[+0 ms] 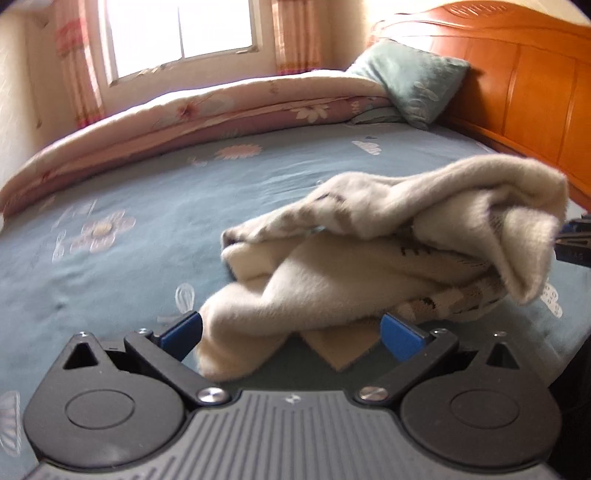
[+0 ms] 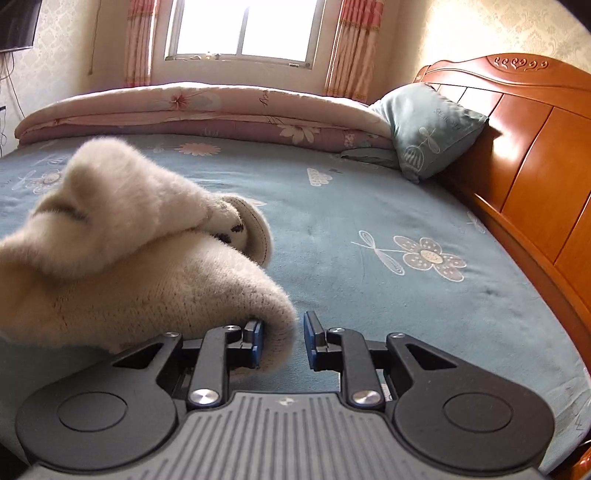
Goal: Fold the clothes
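1. The cream, fuzzy knitted sweater (image 1: 369, 251) lies bunched on the near part of the blue-grey bedsheet with pale flower prints (image 1: 129, 206); it is folded over itself so much that sleeves, neck and hem cannot be told apart, and its grey pattern shows only in scraps.
2. In the left wrist view a flat tan piece (image 1: 343, 347) shows beneath the sweater's near edge — what it is cannot be made out.
3. The left gripper (image 1: 291, 332), black with blue pads, stands with its jaws wide apart. A roll of the sweater lies between them, touching the left pad, while the right pad is clear of the cloth; it grips nothing.
4. The right gripper (image 2: 282, 341) has its jaws drawn close, and a rounded edge of the sweater (image 2: 147, 280) sits between them. The cloth lies against the left pad; a thin gap seems to remain at the right pad, so a firm pinch is not certain.
5. At the right edge of the left wrist view a dark blue-black part juts out from behind the raised sweater fold, mostly hidden and cut off by the frame.
6. Far across the bed, a folded pink floral quilt (image 2: 207, 110) lies along the window side, and a teal cushion (image 2: 428, 125) leans on the orange wooden headboard (image 2: 535, 147) at the right.
7. The window (image 2: 243, 29) is washed out by daylight — nothing outside is readable. A dark screen at the far left is cut off.
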`<state>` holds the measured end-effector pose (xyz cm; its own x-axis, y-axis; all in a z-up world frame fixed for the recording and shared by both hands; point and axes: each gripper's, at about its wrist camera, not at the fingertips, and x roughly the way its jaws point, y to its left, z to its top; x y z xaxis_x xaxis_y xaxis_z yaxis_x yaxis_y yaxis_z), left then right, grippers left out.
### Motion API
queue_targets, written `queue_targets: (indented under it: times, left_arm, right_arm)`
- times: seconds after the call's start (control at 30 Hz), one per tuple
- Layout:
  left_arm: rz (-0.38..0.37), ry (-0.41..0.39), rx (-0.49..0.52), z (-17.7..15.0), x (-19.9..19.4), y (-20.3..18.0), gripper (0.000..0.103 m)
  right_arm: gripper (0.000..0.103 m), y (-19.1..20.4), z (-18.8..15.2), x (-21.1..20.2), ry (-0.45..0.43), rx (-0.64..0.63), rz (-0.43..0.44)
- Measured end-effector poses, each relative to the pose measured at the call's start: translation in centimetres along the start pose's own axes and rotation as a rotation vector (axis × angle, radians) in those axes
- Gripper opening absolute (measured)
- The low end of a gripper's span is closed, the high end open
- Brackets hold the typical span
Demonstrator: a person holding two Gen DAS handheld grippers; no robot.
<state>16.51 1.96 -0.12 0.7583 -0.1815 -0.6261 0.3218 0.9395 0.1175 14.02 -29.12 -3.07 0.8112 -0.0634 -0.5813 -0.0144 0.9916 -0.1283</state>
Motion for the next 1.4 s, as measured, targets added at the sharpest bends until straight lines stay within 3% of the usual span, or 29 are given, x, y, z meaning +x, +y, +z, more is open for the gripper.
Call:
queue_targets:
  times: [0.27,0.43,0.5,0.63,0.73,0.8,0.83,0.93,1.07,1.2,1.23,1.33,1.4]
  left_arm:
    - [-0.033,-0.065,0.246,3.0,2.7,-3.8,0.102]
    - [-0.044,-0.173,0.465,4.0,4.6,-6.9,0.102]
    - [-0.021,-0.179,0.564,4.3,5.8,-8.4,0.102]
    - [-0.050,-0.156,0.649,5.0,7.8,-9.8,0.100]
    - [-0.089,-0.158,0.775,4.9,8.2,-10.2,0.084]
    - [-0.108,-0.174,0.888,4.6,8.3,-10.5,0.068]
    - [-0.114,-0.179,0.957,4.4,8.4,-10.6,0.054]
    - [-0.151,-0.197,1.142,4.3,8.5,-10.4,0.054]
    - [-0.181,-0.184,1.209,5.1,9.0,-10.7,0.053]
    - [-0.208,-0.173,1.304,3.5,9.7,-12.2,0.048]
    - [-0.221,-0.161,1.299,3.2,9.9,-12.3,0.038]
    - [-0.259,-0.130,1.208,3.3,10.2,-11.9,0.022]
    - [-0.276,-0.125,1.110,4.1,9.9,-11.2,0.020]
  right_arm:
    - [0.029,-1.2,-0.1,-0.1,0.020,0.063,0.028]
    - [0.035,-2.0,-0.5,0.1,0.028,0.112,0.047]
    - [0.035,-1.8,-0.6,0.0,0.023,0.099,0.048]
    - [0.039,-1.7,-1.0,-0.2,0.018,0.089,0.056]
    - [0.045,-2.2,-1.2,-0.1,0.016,0.103,0.074]
    - [0.047,-2.4,-1.4,0.0,0.011,0.104,0.081]
    - [0.047,-2.6,-1.4,0.0,0.010,0.106,0.089]
    - [0.047,-2.8,-1.3,0.0,0.005,0.109,0.114]
    - [0.048,-2.7,-1.2,0.1,-0.002,0.094,0.122]
    - [0.048,-2.5,-0.8,0.3,0.003,0.093,0.133]
    - [0.049,-2.5,-0.8,0.3,0.003,0.094,0.140]
    - [0.057,-2.7,-0.9,0.2,0.005,0.095,0.151]
    - [0.061,-2.9,-1.0,0.1,0.004,0.097,0.153]
